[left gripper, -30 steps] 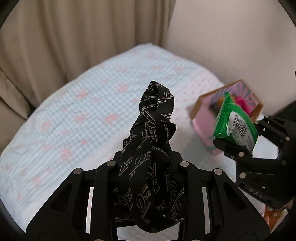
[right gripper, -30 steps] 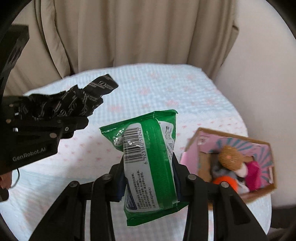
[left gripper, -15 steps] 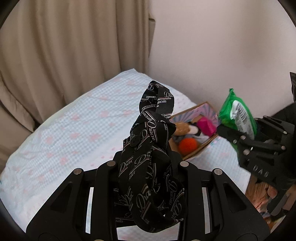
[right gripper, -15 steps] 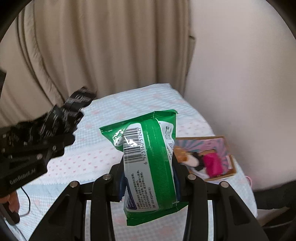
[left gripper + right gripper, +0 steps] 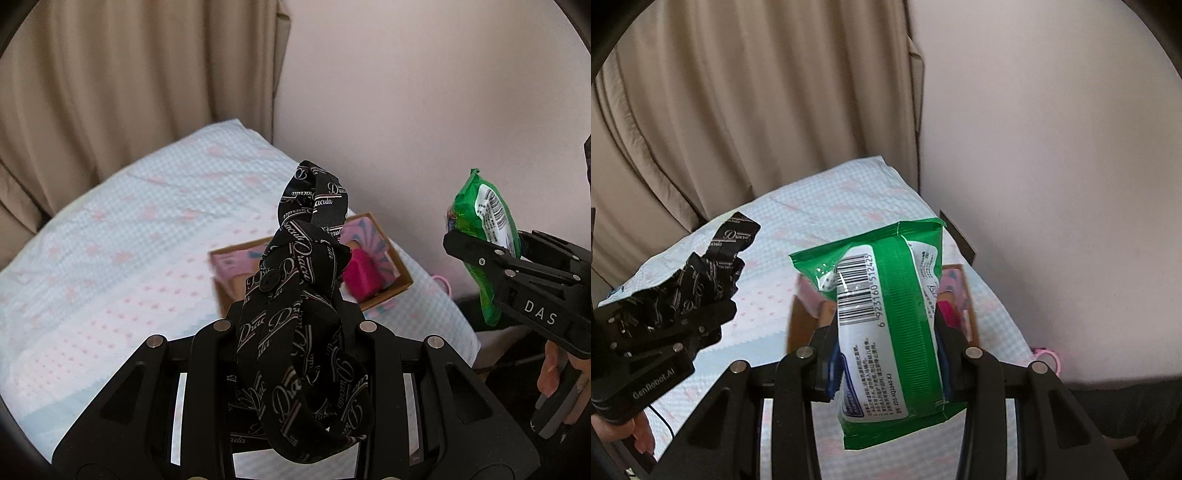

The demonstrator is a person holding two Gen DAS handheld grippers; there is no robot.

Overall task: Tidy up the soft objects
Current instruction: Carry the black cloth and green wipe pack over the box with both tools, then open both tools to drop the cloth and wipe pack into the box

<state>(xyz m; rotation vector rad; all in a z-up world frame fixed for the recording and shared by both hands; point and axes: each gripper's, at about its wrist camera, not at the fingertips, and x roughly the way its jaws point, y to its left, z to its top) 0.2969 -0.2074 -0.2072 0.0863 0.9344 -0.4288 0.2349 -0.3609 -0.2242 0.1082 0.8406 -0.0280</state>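
Note:
My left gripper point(image 5: 291, 317) is shut on a bunched black cloth with white script lettering point(image 5: 299, 325), held in the air above the bed. My right gripper point(image 5: 886, 332) is shut on a green pack of wet wipes point(image 5: 886, 317), also in the air. Each gripper shows in the other's view: the wipes pack point(image 5: 484, 236) at the right, the black cloth point(image 5: 698, 280) at the left. A cardboard box with a pink lining point(image 5: 399, 280) lies on the bed behind both, holding a magenta soft item point(image 5: 364, 275). The box point(image 5: 798, 325) is mostly hidden behind the wipes.
The bed has a pale blue and white cover with pink dots point(image 5: 129, 258). Beige curtains point(image 5: 129, 81) hang behind it and a plain wall point(image 5: 424, 110) stands at the right. A pink ring point(image 5: 1049, 356) lies near the bed's right edge.
Both grippers have swung right and risen, bringing the wall and the bed's end into view. The box now sits behind the held items. Both grips are unchanged.

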